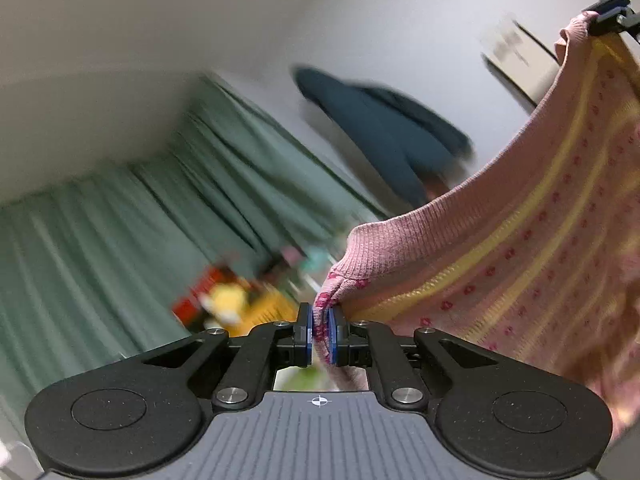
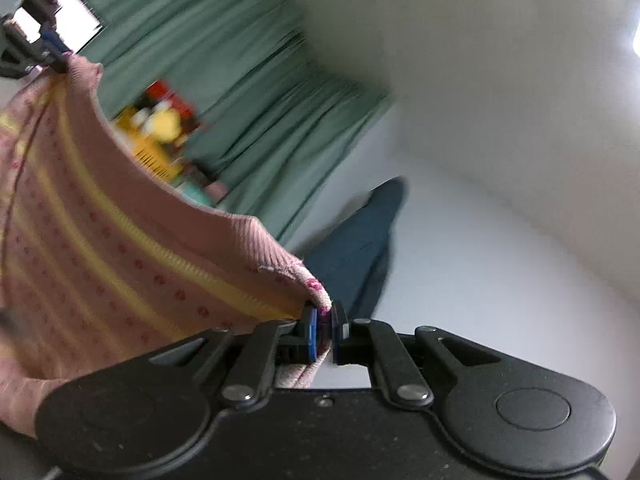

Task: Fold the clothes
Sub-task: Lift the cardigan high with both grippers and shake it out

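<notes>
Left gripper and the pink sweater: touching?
Touching. The left wrist view shows the left gripper shut on a bunched corner of the pink sweater, with fabric pinched between its blue pads.

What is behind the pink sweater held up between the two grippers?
Past the pink sweater's ribbed top edge: green curtains, a blurred yellow and red toy pile, and a dark blue garment against the white wall. Anything lower is hidden by the knit.

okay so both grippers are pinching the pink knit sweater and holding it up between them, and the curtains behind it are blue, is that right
Not quite: the curtains are green, not blue, as both wrist views show. The only blue item back there is a dark garment. The rest holds: the left gripper and right gripper each pinch the pink knit sweater, which hangs between them.
</notes>
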The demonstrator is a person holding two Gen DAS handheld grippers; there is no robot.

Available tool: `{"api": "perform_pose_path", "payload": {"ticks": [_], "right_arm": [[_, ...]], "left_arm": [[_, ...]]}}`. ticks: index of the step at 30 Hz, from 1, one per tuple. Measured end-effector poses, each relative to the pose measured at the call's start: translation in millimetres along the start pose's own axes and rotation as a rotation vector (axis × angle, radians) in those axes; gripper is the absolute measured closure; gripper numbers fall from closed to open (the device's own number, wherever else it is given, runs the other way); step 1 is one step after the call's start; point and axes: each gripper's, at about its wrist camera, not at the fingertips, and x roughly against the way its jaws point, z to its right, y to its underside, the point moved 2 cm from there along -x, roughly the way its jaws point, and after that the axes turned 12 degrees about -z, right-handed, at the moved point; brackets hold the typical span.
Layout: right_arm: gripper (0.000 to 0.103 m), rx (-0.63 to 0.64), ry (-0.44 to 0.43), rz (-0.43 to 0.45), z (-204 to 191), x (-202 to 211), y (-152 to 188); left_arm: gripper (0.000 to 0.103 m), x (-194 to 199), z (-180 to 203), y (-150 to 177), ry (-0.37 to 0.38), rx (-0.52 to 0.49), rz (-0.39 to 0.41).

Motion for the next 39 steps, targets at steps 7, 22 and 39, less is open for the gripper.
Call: {"api": "perform_pose_path", "payload": {"ticks": [7, 22, 39], "right_arm": [[0.096, -0.07, 0.325, 0.277, 117.9, 67.1, -79.9], [0.096, 0.052, 0.243, -0.02, 165.5, -31.2, -26.2], [0.096, 0.286, 0.473, -0.051, 271.3, -134.7, -4.5]], "left_arm": [[0.095, 83.1, -83.9, -86.8, -0.191, 0.143, 0.3], [0.095, 49.1, -55.8, -146.6, -0.051, 0.046, 0.294], [0.095, -49.8, -8.1, -276.6, -0.046, -0.067, 0.382]]}}
